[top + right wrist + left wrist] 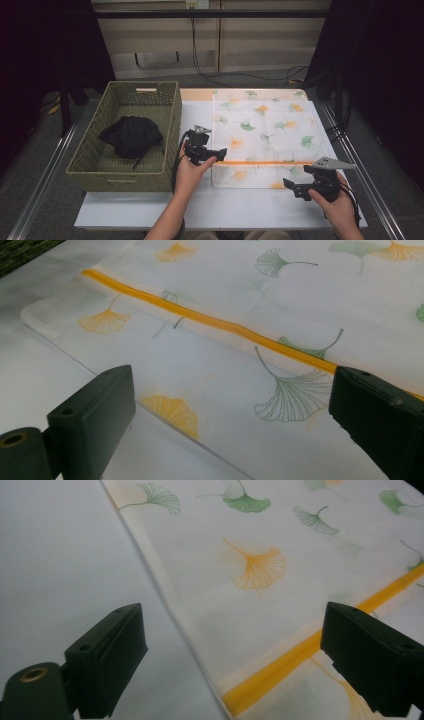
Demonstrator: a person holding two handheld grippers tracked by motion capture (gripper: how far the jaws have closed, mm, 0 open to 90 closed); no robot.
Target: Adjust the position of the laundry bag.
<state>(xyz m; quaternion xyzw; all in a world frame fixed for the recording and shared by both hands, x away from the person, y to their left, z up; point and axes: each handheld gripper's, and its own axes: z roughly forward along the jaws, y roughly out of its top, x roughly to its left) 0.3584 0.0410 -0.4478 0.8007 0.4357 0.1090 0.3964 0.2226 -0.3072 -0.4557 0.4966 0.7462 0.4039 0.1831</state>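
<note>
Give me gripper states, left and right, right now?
Left gripper: open, holding nothing, at the left edge of the laundry bag.
Right gripper: open, holding nothing, over the bag's near edge.

- The left forearm comes up from the bottom edge, slanting right, its hand [189, 172] wrapped around the left gripper [220, 152]
- The left gripper points right, jaws spread wide apart with nothing between them
- The right hand [336, 204] holds the right gripper [290, 186] low at the right, pointing left
- Its jaws also stand wide apart, gripping nothing
</note>
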